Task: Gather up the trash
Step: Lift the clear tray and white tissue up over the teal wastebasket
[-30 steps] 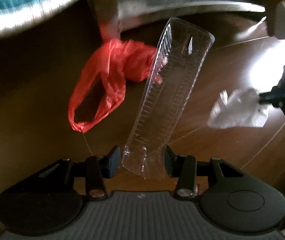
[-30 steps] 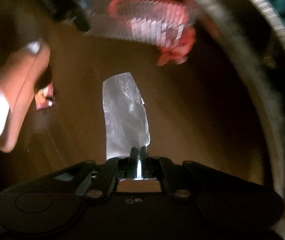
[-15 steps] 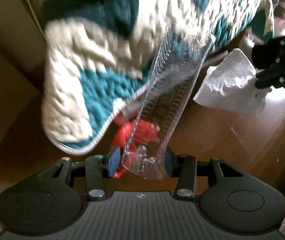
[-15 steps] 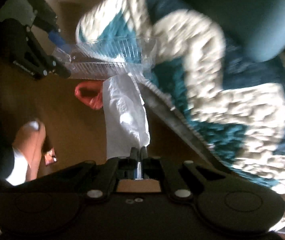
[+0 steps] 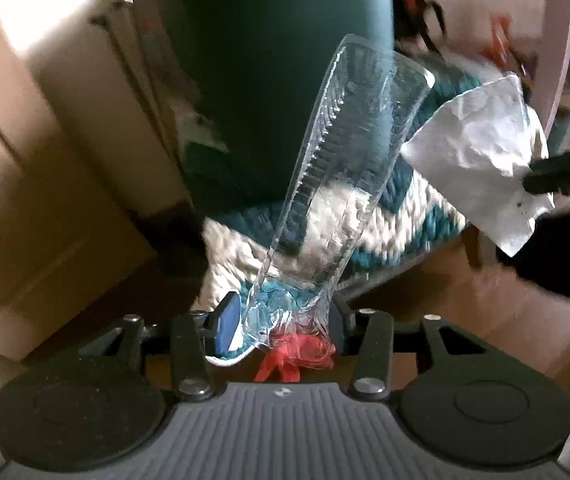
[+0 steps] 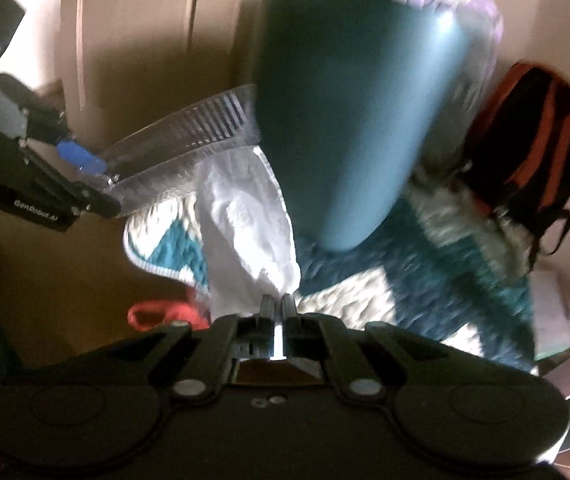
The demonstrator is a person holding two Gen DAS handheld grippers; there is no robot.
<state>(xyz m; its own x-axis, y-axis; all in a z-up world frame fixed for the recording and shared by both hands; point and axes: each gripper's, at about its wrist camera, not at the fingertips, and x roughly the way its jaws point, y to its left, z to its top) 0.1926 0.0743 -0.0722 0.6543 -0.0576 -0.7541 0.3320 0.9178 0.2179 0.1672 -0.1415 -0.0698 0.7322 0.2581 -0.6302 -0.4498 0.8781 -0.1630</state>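
The left claw (image 5: 281,320) was clamped on the lower end of a clear plastic tray (image 5: 345,168), its blue pad (image 5: 225,320) pressed against one side of the crumpled base. The tray stood up from the claw, leaning slightly to the right, in front of a dark teal cushion (image 5: 285,60). The right claw (image 6: 277,306) was clenched tight on the bottom edge of a crumpled white paper (image 6: 249,232), which rose straight ahead of it, just left of the cushion's lower tip. In the right wrist view the tray reached in from the left, its far end touching or passing behind the cushion's edge; I could not tell which. A teal-and-cream knitted blanket (image 6: 425,280) lay beneath the cushion. A red plastic bag (image 5: 297,356) lay on the wooden floor (image 5: 485,320), below the blanket's corner. A black-and-orange backpack (image 6: 533,152) sat right of the cushion.
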